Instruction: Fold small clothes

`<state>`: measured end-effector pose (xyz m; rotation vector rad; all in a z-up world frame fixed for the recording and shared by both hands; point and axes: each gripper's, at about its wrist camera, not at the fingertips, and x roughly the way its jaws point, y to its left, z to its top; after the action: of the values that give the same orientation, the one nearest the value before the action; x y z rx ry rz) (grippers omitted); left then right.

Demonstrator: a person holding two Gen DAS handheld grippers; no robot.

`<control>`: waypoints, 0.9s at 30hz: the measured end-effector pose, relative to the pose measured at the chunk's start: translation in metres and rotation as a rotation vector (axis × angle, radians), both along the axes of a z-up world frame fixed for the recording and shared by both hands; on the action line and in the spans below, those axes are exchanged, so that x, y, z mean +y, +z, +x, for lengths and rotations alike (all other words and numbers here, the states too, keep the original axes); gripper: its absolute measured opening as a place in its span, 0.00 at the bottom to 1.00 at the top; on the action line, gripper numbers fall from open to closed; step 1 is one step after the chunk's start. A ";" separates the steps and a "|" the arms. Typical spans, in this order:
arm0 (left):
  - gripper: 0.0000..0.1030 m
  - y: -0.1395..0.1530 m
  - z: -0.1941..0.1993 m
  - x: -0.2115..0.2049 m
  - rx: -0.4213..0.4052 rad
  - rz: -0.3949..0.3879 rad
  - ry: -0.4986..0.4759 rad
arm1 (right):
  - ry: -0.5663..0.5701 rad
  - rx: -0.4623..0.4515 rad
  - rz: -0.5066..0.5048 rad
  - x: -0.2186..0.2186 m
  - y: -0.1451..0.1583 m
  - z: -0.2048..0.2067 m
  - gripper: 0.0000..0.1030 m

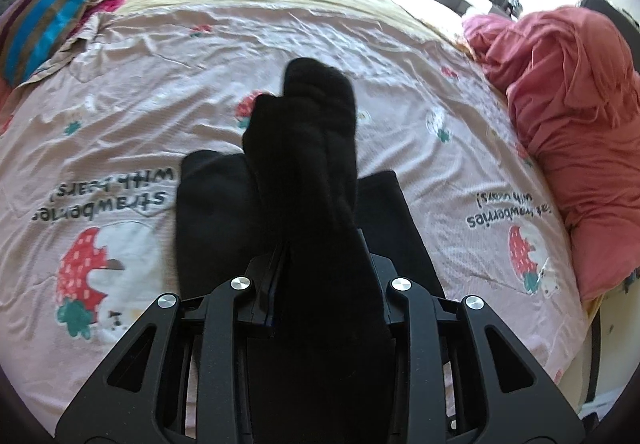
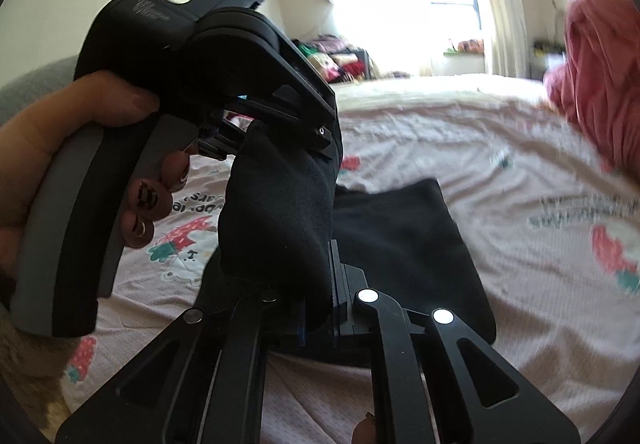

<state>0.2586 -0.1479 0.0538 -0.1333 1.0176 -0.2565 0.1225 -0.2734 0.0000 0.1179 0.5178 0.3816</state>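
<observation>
At the far left a striped blue and brown cushion (image 1: 48,15) lies on the pink strawberry-print bedsheet (image 1: 160,91), and a hand (image 2: 60,147) wraps the grip of the left gripper (image 1: 320,244), whose jaws pinch one end of a black sock (image 1: 308,147) lifted off the bed. Just beside it, the right gripper (image 2: 320,284) has its jaws pressed together on the sock's other end, above a second black garment (image 2: 404,240) lying flat on the sheet. At the right edge of the bed sits a heap of red-pink clothes (image 1: 572,115).
</observation>
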 end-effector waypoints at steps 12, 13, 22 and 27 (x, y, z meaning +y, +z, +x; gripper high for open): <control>0.78 -0.026 0.008 -0.020 0.048 -0.110 -0.023 | -0.024 0.370 0.387 -0.070 -0.059 0.038 0.14; 0.78 -0.022 0.005 -0.017 0.030 -0.104 -0.020 | -0.024 0.393 0.421 -0.075 -0.063 0.039 0.15; 0.78 -0.032 -0.037 0.035 -0.065 0.106 0.084 | 0.071 0.495 0.557 -0.097 -0.051 0.063 0.51; 0.78 -0.048 -0.047 0.045 -0.048 0.102 0.086 | 0.124 0.542 0.498 -0.097 -0.034 0.111 0.64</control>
<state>0.2120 -0.1027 0.0062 -0.0783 0.9727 -0.1286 0.2331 -0.3705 -0.0345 0.6857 0.9599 0.5991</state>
